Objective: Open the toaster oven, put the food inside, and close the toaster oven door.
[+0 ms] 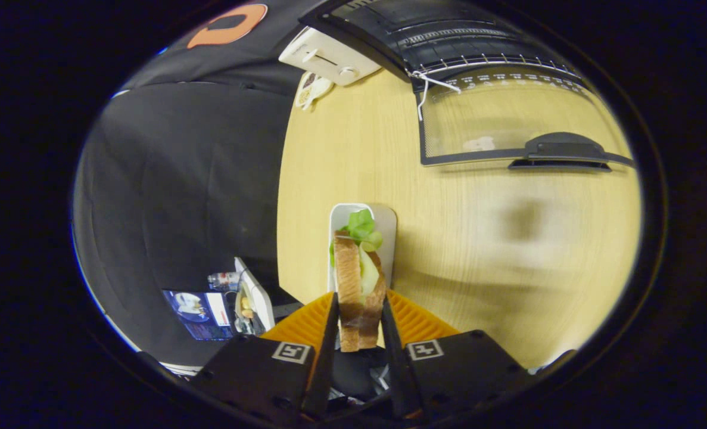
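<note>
the desk [466, 238] spreads wide beyond the fingers, and at its far side the oven [448, 36] stands with its door [496, 128] dropped flat, glass up, so the opening step looks done. just ahead of the fingers lies a white tray [383, 223]. the gripper [359, 325] is clenched on the sandwich [358, 280], both fingers pressing its bread faces, holding it on edge above the tray. the risks, as i judge them: lettuce at the top could slip out if it tilts, the soft bread could squash or slide under the squeeze, and the sandwich could clip the open door or handle on the way in.
</note>
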